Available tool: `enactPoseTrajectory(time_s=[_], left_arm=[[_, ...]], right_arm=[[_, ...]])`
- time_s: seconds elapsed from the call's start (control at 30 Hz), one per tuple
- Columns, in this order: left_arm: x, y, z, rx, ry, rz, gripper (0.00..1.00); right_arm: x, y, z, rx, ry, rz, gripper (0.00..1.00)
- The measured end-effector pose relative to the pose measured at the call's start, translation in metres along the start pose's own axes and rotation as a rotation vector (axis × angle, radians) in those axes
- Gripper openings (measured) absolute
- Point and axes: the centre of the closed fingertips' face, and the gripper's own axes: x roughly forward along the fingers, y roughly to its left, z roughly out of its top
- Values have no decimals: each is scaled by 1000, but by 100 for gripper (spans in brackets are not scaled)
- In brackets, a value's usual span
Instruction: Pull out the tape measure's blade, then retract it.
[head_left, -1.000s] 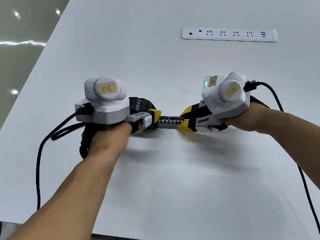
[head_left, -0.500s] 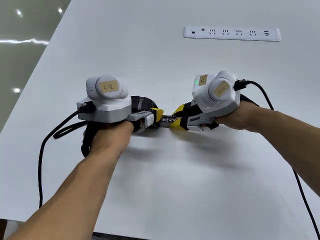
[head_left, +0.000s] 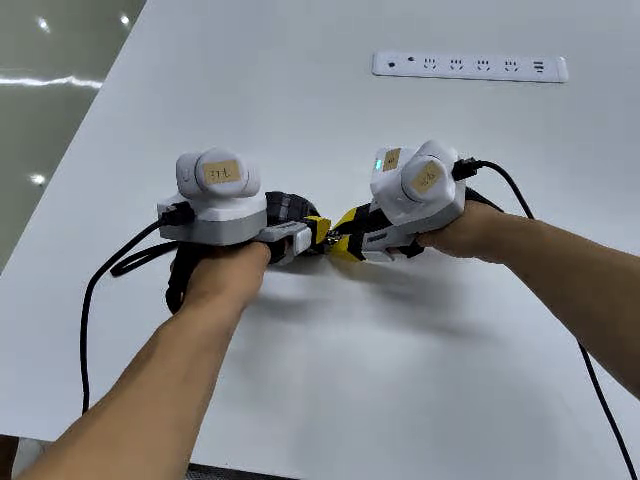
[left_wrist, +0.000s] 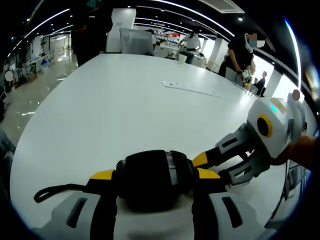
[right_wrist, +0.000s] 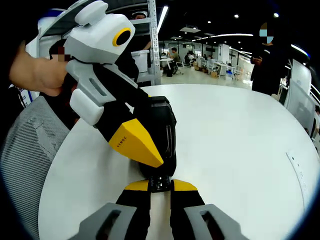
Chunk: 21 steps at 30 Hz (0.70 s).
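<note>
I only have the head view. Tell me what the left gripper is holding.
Observer: In its own view, the left gripper is clamped on the black case, one jaw on each side.
Operator: Now report the right gripper.
Observer: In its own view, the right gripper pinches the blade tip right at the case's mouth; hardly any blade shows between them.
Operator: Name anything loose near the case.
Observer: A black strap trails from the case onto the table, on the side away from the right gripper.
</note>
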Motion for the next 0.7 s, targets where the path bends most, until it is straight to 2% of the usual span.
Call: enactPoseTrajectory(time_s=[0.7], left_arm=[[1,-1,-1,7,8,-2,58]], right_arm=[[3,0,1,-60,30,11,12]])
